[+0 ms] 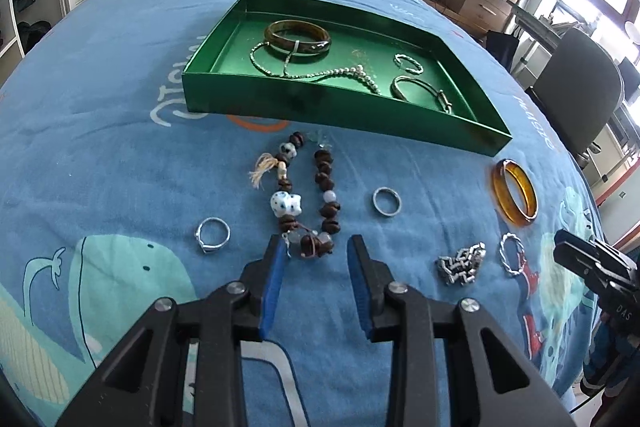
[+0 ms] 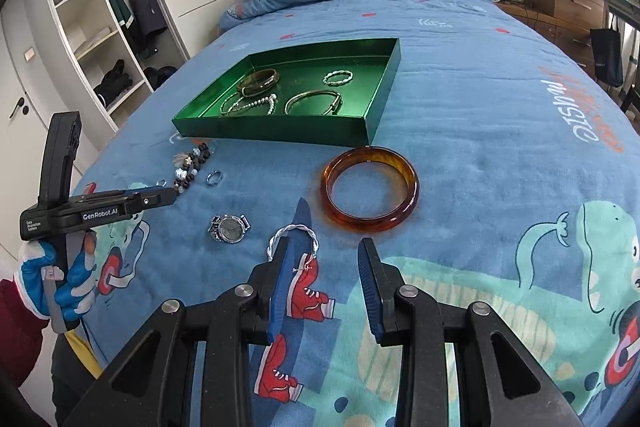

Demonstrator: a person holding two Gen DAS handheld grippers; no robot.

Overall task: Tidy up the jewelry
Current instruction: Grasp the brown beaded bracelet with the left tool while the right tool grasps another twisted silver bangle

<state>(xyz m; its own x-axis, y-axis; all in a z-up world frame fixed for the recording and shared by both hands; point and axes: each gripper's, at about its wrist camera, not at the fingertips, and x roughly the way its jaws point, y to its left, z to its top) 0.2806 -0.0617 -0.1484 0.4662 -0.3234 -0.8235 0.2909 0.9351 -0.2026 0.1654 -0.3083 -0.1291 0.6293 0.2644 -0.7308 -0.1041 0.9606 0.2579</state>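
Blue cartoon bedding (image 1: 120,155) spreads under us, with a green tray (image 1: 304,95) lying beyond both jaws. Our left gripper (image 1: 316,243) has its jaws wide apart, holding nothing, the near end of a beaded bracelet (image 1: 316,187) between their tips. Our right gripper (image 2: 326,247) is likewise spread and holding nothing, a twisted silver bangle (image 2: 294,233) at its left jaw and an amber bangle (image 2: 370,189) just ahead.

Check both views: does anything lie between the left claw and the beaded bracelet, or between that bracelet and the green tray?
Nothing visible blocks either path. The open left claw already frames the near end of the beaded bracelet. Between the bracelet and the green tray lies only bedspread; the tray's low near wall must be cleared. The silver rings lie off to each side.
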